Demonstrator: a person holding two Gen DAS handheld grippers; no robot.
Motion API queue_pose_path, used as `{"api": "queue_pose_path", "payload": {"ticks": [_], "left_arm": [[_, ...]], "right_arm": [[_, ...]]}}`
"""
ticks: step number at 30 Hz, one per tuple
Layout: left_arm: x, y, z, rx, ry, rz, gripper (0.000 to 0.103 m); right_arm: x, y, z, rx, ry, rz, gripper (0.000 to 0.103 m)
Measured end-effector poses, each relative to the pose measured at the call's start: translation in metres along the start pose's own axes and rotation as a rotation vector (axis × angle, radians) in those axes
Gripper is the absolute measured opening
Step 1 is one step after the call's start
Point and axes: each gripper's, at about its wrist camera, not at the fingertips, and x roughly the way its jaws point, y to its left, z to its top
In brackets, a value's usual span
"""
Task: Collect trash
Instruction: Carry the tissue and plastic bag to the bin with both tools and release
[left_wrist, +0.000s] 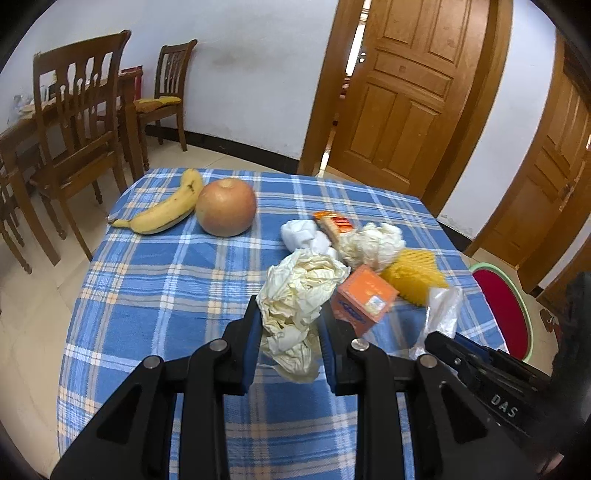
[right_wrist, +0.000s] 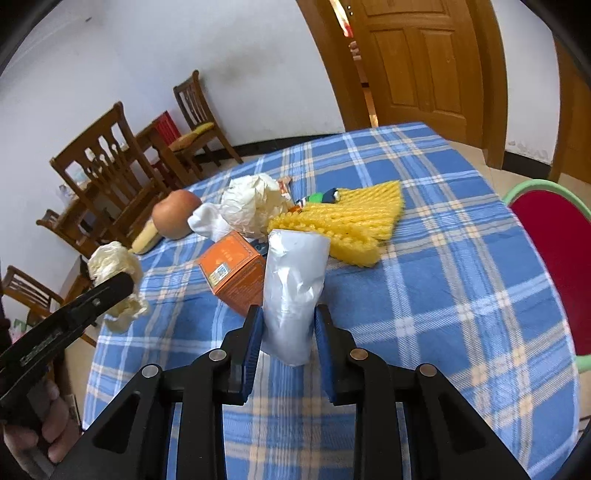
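Observation:
My left gripper (left_wrist: 290, 314) is shut on a cream crumpled paper wad (left_wrist: 299, 295) and holds it above the blue plaid tablecloth (left_wrist: 166, 280); it also shows in the right wrist view (right_wrist: 116, 275). My right gripper (right_wrist: 288, 321) is shut on a white plastic bag (right_wrist: 295, 280); the bag also shows in the left wrist view (left_wrist: 441, 314). On the table lie an orange box (left_wrist: 364, 297), a yellow foam net (left_wrist: 413, 277), a second paper wad (left_wrist: 373, 243), white tissue (left_wrist: 301, 232) and an orange wrapper (left_wrist: 334, 221).
A banana (left_wrist: 164, 212) and a round orange-brown fruit (left_wrist: 226, 206) lie at the table's far left. A red stool with a green rim (left_wrist: 506, 314) stands to the right of the table. Wooden chairs (left_wrist: 81, 122) stand at left; wooden doors (left_wrist: 402, 92) behind.

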Motion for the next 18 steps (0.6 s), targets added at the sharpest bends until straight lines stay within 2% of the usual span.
{"api": "queue_pose_path", "payload": {"ticks": [6,12,18], "left_arm": [[-0.005,-0.029,0.001,0.049,0.002,-0.046,0.028],[-0.005,-0.068,0.003,0.102,0.011,-0.127,0.028],[-0.003,-0.116,0.004,0.198,0.019,-0.183,0.028]], "right_arm": [[-0.033,-0.017,-0.006,0.019,-0.041,-0.034,0.028],[-0.069,-0.044,-0.005,0.056,-0.112,-0.098,0.028],[-0.103,-0.081,-0.004,0.114,-0.195,-0.159,0.028]]}}
